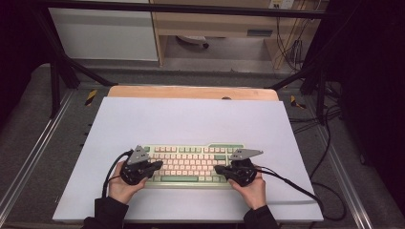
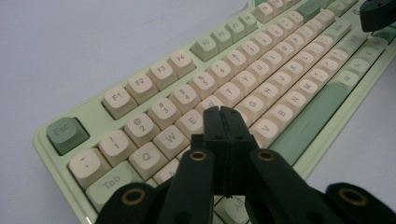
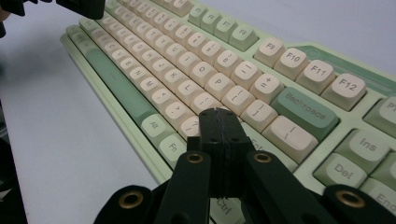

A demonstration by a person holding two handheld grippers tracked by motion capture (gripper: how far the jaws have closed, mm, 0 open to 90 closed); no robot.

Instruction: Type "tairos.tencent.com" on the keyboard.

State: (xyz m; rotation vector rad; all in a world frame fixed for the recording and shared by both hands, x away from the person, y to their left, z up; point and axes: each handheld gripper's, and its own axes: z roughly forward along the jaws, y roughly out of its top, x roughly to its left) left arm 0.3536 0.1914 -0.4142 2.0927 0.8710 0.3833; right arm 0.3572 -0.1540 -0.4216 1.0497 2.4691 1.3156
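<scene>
1. Keyboard (image 1: 191, 164), pale green plastic with cream and green keycaps, lies flat on the white table sheet (image 1: 191, 119), near the person's edge
2. Left gripper (image 2: 223, 112) has its black jaws pressed together, empty, above the letter keys at the keyboard's left part
3. Right gripper (image 3: 219, 113) is also closed on nothing, above the keys near the green Backspace key (image 3: 304, 112)

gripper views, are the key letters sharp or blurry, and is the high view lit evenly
Left gripper view: keyboard letters readable near the claw, softer far off. Right gripper view: same, crisp by its claw. High view: white board bright, surroundings dark.
</scene>
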